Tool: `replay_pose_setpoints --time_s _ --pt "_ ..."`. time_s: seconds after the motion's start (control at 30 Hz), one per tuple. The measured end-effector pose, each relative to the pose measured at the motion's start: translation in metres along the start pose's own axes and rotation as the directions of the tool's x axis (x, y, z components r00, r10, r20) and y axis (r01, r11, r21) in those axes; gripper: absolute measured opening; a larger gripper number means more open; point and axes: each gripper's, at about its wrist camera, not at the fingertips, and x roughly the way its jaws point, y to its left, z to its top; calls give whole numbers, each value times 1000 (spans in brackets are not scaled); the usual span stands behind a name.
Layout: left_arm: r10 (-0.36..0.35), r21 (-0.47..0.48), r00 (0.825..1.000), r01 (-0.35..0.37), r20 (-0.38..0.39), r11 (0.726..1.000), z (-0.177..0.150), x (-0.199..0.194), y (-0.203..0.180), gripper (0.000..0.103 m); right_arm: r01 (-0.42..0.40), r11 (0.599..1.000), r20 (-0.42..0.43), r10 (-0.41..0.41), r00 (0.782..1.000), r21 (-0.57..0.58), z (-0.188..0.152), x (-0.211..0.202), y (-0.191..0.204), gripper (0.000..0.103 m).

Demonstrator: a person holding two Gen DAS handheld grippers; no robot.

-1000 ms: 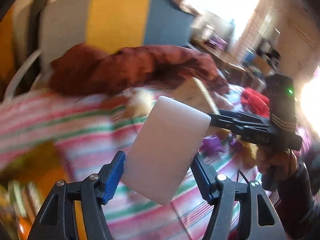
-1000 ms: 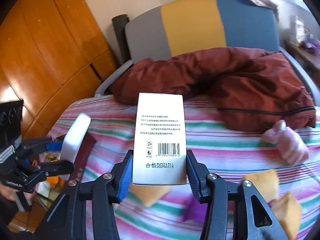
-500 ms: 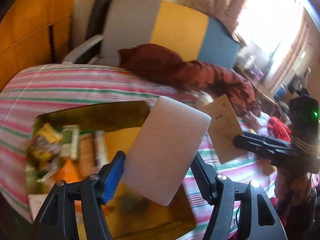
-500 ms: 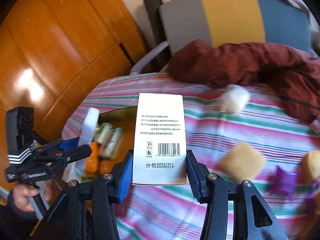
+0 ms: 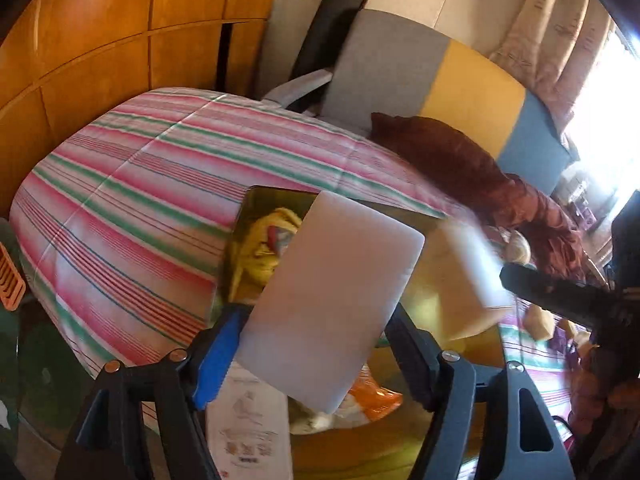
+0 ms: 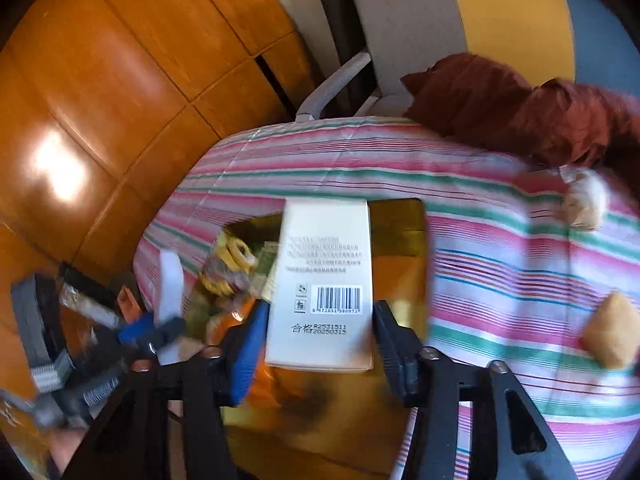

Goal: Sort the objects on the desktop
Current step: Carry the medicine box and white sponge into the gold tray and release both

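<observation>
My left gripper (image 5: 316, 344) is shut on a flat white block (image 5: 332, 296) and holds it tilted above a yellow-brown box (image 5: 452, 344) of snack packets. My right gripper (image 6: 316, 340) is shut on a white carton with a barcode (image 6: 324, 280), held upright above the same box (image 6: 400, 224). The left gripper with its white block also shows in the right wrist view (image 6: 168, 312), at the left. The right gripper shows in the left wrist view (image 5: 568, 304), at the right, with its blurred carton (image 5: 472, 276).
The box sits on a striped tablecloth (image 5: 132, 200). A dark red jacket (image 6: 520, 112) lies at the table's far edge against a grey, yellow and blue chair (image 5: 440, 68). Yellow sponge pieces (image 6: 612, 336) and a white ball (image 6: 584, 200) lie on the cloth. Wooden panels (image 6: 120, 80) stand at the left.
Both grippers have swung left across the table with their objects still held. They now hang over the box of snacks, which has come closer and more central in both views.
</observation>
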Motion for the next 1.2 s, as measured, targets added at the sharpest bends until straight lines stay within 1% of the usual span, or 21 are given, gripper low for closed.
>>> replay_pose_setpoints --time_s 0.07,0.1,0.13,0.2,0.27,0.33,0.4,0.47,0.5,0.53,0.57,0.6,0.63,0.7,0.77,0.8,0.83,0.87,1.0,1.1,1.2 --pt "-11 -9 1000 11 -16 1000 -4 7 6 75 -74 996 -19 75 997 46 1 13 5 63" --pt "-17 -17 999 17 -31 1000 -7 11 8 75 -76 996 -33 78 996 56 0 17 8 63" --pt "-18 -17 999 17 -44 1000 -10 14 9 75 -76 995 -44 78 996 59 -2 21 10 63" --pt "8 -6 999 -8 -42 1000 -17 16 11 79 -67 996 -68 70 995 54 -12 25 11 64" --pt "8 14 999 -7 -38 1000 -22 17 9 82 -32 998 -91 37 995 60 -20 30 6 65" --pt "-7 1 999 7 -48 1000 -23 23 11 82 -20 996 -107 29 994 84 -28 36 -2 65" --pt "1 -34 998 -3 -57 999 -17 30 16 82 -13 994 -119 26 993 111 -31 41 -9 65" --pt "31 -41 999 -32 -23 999 -11 27 15 82 2 993 -123 13 992 121 -31 48 -12 65" --pt "69 -30 998 -69 3 997 -9 27 15 82 14 992 -123 1 992 123 -29 52 -13 65" --pt "110 -6 994 -110 9 994 -7 30 13 82 23 992 -125 -7 992 127 -28 55 -12 66" --pt "126 5 992 -126 -11 992 -6 37 13 80 17 991 -131 0 991 131 -26 60 -11 66" --pt "135 12 991 -135 -7 991 -5 39 13 80 6 992 -138 11 990 124 -22 67 -10 62" --pt "147 19 989 -147 3 989 -3 40 12 80 19 994 -139 -4 990 106 -20 73 -7 54" --pt "159 16 987 -159 10 987 -1 40 11 80 28 995 -145 -14 989 94 -15 82 -3 46" --pt "143 7 989 -143 37 990 -1 33 10 81 5 996 -141 8 990 87 -13 85 -2 46" --pt "139 9 989 -139 49 990 -1 29 8 81 -8 997 -139 19 990 76 -14 82 -1 48" --pt "131 15 989 -132 62 991 -2 23 6 81 -16 998 -131 24 991 69 -16 78 -1 56" --pt "124 19 990 -125 69 992 -3 20 4 81 -16 998 -121 22 992 57 -17 73 -1 59" --pt "122 48 986 -128 115 991 -4 2 -8 81 13 1000 -93 -12 996 4 -29 49 1 62" --pt "127 80 978 -142 163 987 -5 -18 -19 81 45 999 -51 -46 998 -31 -41 27 4 69" --pt "133 130 967 -164 218 978 -7 -36 -34 81 96 994 -8 -97 995 -52 -52 6 3 70"
